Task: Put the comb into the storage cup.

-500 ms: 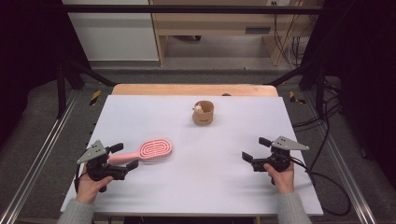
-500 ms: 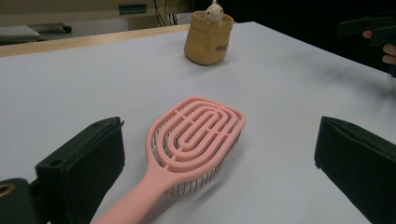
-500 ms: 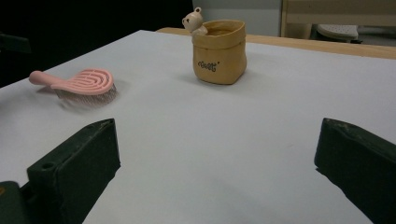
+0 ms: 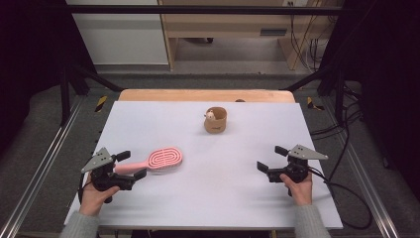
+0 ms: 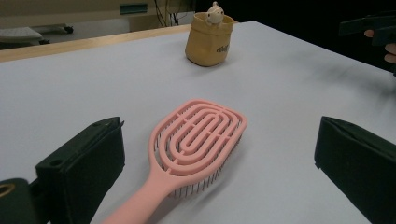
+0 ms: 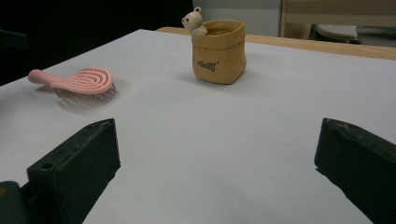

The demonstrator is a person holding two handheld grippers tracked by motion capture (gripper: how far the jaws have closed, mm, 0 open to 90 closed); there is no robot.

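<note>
white tabletop (image 4: pixel 208 198) fills the frame, a wood strip (image 4: pixel 198 94) along its far edge and grey floor with black frame rails around it. your left gripper (image 4: pixel 130 165) stands wide, its jaws either side of the pink brush (image 4: pixel 157 159) handle without pressing it; the brush lies flat, bristles down, at the near left. your right gripper (image 4: pixel 269 159) is also wide, holding nothing, over bare table at the near right. a tan pouch (image 4: pixel 216 121) with a small bear figure sits upright towards the far middle, well apart from both.
</note>
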